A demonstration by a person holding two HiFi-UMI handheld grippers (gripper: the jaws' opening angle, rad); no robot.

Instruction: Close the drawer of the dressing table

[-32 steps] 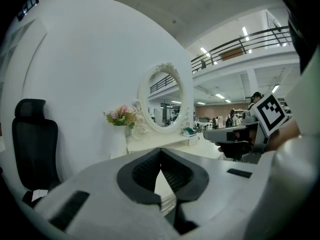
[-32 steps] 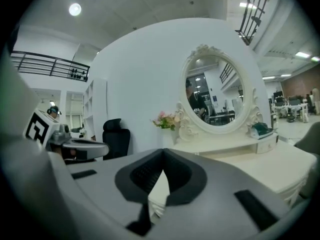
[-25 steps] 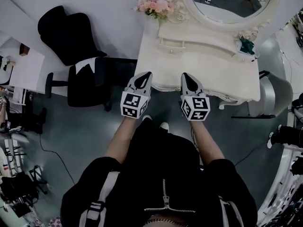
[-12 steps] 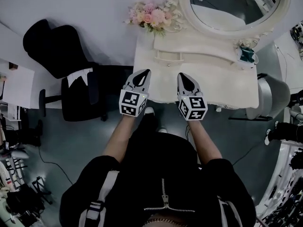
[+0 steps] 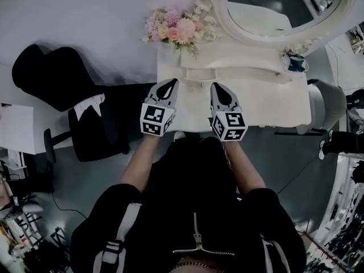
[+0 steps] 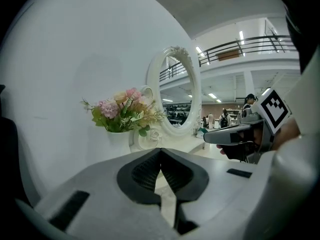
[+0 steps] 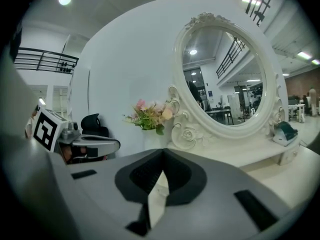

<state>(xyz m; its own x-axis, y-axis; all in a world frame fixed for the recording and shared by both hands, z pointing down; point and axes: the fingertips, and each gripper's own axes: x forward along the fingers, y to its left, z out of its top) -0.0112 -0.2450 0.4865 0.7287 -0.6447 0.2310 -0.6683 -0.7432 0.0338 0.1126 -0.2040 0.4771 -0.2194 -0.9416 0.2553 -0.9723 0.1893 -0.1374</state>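
I have both grippers side by side, a little apart, pointing across the dressing table [image 5: 267, 104] toward its back. The left gripper [image 5: 169, 84] is closed: in its own view the two dark pads meet at their tips with nothing between them, and only pale tabletop shows through the slot lower down. The right gripper [image 5: 218, 87] is closed and empty as well, its pads meeting at the tip in the same way.

The table lies directly under and ahead of both grippers, and its near edge passes beneath their marker cubes. The drawer itself I cannot pick out. Its front is hidden below that near edge in the head view, and neither gripper view looks low enough to show it, so I cannot tell how far in it sits.

Ahead of the left gripper and slightly to its left is a bunch of pink flowers [image 6: 125, 111] in a white vase at the table's back corner. Ahead of the right gripper and to its right is the oval mirror [image 7: 227, 79] in its carved white frame. A small teal object [image 5: 294, 62] sits by the mirror's base, further right. A black chair [image 5: 54, 75] stands on the floor, well off to the left of the left gripper.
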